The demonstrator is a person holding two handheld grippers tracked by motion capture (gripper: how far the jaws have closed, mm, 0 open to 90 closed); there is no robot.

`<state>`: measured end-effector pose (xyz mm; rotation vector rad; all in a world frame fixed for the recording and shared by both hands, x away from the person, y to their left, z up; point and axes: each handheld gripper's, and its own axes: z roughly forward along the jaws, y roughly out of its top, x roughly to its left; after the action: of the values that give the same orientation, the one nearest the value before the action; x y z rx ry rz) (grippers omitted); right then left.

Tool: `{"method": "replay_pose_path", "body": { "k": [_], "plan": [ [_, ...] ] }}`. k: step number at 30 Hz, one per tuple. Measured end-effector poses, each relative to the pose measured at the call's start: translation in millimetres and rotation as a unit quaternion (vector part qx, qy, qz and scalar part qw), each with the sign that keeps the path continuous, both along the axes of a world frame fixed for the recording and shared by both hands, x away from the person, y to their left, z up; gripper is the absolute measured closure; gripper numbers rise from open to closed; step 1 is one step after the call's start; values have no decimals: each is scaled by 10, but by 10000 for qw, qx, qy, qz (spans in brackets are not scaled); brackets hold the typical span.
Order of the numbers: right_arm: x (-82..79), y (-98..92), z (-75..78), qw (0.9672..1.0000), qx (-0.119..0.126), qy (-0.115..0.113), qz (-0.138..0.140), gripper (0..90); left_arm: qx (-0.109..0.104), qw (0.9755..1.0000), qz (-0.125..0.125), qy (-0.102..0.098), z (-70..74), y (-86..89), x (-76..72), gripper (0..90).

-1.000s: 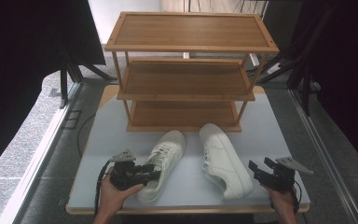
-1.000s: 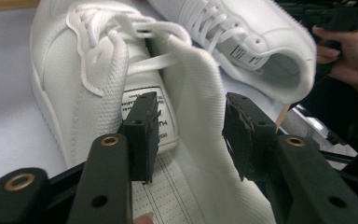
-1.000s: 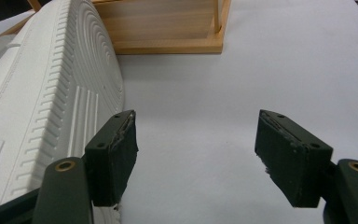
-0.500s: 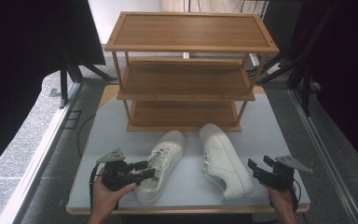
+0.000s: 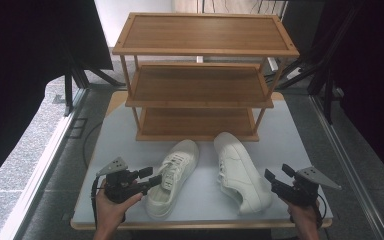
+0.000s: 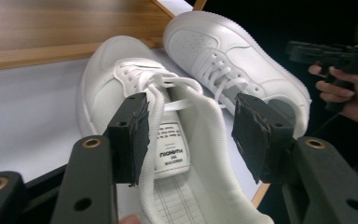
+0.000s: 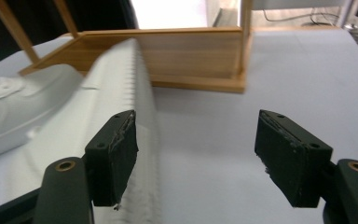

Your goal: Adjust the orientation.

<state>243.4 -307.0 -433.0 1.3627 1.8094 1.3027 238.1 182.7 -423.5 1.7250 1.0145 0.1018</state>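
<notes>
Left gripper view is showing the left gripper [image 6: 191, 135] with its fingers [image 6: 133, 135] spread wide, straddling the heel opening of the left shoe [image 6: 168, 154]: one finger is sitting outside the near wall at lower left of the frame, the other hanging over the far collar at right, and whether either pad is touching fabric cannot be told. Laces are lying loose over the tongue at the frame's centre. The right shoe [image 6: 228, 60] is lying just beside it toward the upper right, and past that the person's other hand [image 6: 349, 93] is gripping its tool at the right edge.

Right gripper view is showing the right gripper [image 7: 196, 158] with fingers [image 7: 114, 158] equally wide and nothing between them; the ribbed white sole edge of the right shoe [image 7: 135, 116] is running just beside the left finger, bare grey surface [image 7: 284, 70] filling the gap.

High view is placing both shoes toe-forward at lower centre of the frame, in front of the wooden shoe rack [image 5: 200, 75], whose three shelves are standing empty.

Each shoe is likely light, with a soft, collapsing upper and a stiff rubber sole. Pinching the padded heel collar or side wall should be holding best; the smooth leather-like toe looks slippery and too broad.
</notes>
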Motion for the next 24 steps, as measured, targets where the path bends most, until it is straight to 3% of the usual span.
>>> {"method": "replay_pose_path", "body": {
  "k": [1, 7, 8, 14, 15, 19, 24],
  "plan": [
    [-19, 82, 28, 9998, -79, -60, 165, 296, 2, 10000, 74, -4, -10, 5, -5, 454],
    [-65, 261, 91, 9984, -228, -153, 486, 301, 27, 9998, 197, 6, -25, 18, -23, 429],
    [-88, 332, 116, 9974, -234, -187, 656, 306, 28, 9997, 238, 5, -21, 24, -21, 428],
    [-154, 480, 119, 9942, -365, -190, 997, 340, -28, 9994, 334, -47, 0, 47, -12, 425],
    [-191, 551, 122, 9919, -435, -212, 1171, 363, -40, 9994, 340, -57, 1, 50, -10, 425],
    [-235, 641, 133, 9890, -473, -226, 1381, 399, -66, 9995, 314, -18, -14, 49, 6, 421],
    [-304, 821, 110, 9828, -630, -180, 1729, 474, -66, 9996, 286, 57, -38, 45, 33, 419]
  ]
}}
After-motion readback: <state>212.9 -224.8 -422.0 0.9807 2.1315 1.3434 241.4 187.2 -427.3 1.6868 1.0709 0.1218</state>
